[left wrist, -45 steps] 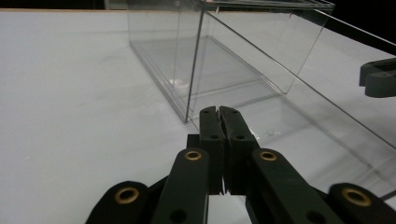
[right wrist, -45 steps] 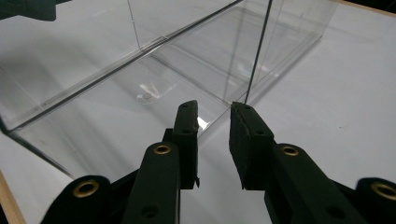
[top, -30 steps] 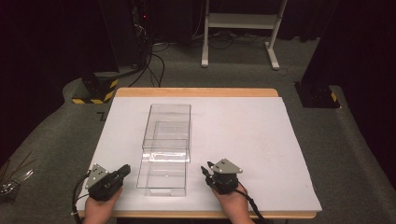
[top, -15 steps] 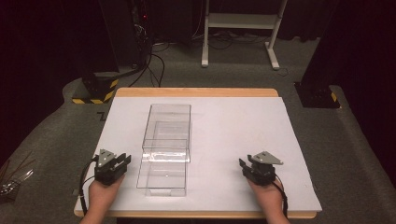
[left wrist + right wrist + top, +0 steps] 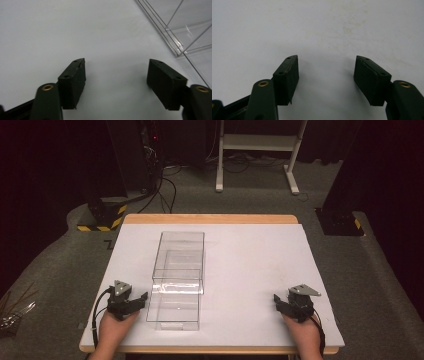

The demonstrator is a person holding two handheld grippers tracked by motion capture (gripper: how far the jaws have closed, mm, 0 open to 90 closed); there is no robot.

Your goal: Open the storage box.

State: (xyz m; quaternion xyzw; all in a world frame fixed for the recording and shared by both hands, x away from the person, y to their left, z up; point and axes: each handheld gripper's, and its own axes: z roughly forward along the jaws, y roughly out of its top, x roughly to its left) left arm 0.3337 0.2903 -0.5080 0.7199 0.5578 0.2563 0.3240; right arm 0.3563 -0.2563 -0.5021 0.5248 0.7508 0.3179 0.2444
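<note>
glossy clear plastic box [image 5: 178,280], matt white tabletop [image 5: 250,265]

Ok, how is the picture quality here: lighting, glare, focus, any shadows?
High view: white table top evenly lit, surroundings very dark; clear plastic box shows mainly by edge glints. Left gripper view: left gripper fairly sharp, box corner slightly soft, faint shadow between the jaws. Right gripper view: right gripper sharp, soft shadows beside each jaw, faint stains visible on the table.

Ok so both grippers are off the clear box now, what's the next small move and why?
Probably ease the left gripper toward the clear box beside it. Its jaws have just been opening and stand wide with nothing between them, and in the left gripper view the box edge lies just ahead. The right gripper, also open and empty, sits farther off on the white tabletop.
</note>
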